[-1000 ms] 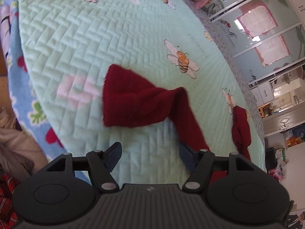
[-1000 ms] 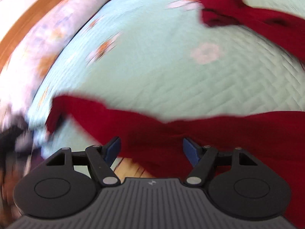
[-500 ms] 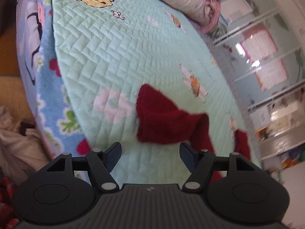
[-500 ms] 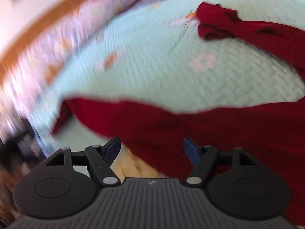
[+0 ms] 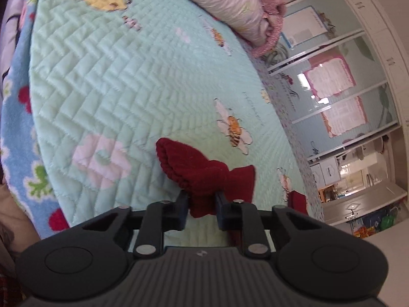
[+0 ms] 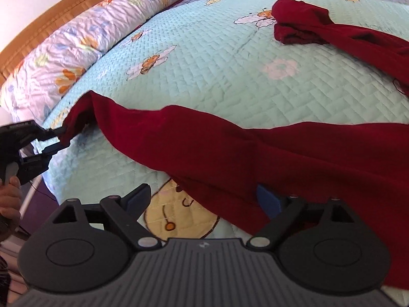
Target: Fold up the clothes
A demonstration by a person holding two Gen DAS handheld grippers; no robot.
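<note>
A dark red long-sleeved garment (image 6: 294,153) lies spread across a pale green quilted bedspread (image 6: 217,58). One sleeve reaches to the left, and my left gripper (image 5: 202,200) is shut on its ribbed cuff (image 5: 184,163). The right wrist view shows that same left gripper (image 6: 57,140) at the far left, pinching the sleeve end. The other sleeve (image 6: 306,23) lies crumpled at the far right of the bed. My right gripper (image 6: 202,197) is open at the near bed edge, with the garment's lower edge draped over its right finger (image 6: 268,199).
A rolled floral duvet (image 6: 76,51) lies along the wooden headboard (image 6: 51,15). A blue patterned blanket (image 5: 18,128) hangs off the bed's left side. Glass doors (image 5: 345,97) and a room stand beyond the bed. A hand (image 6: 9,199) holds the left gripper's handle.
The left gripper was open over the sleeve; it has closed on the cuff. The right gripper's view has steadied, still open under the garment's lower edge.
</note>
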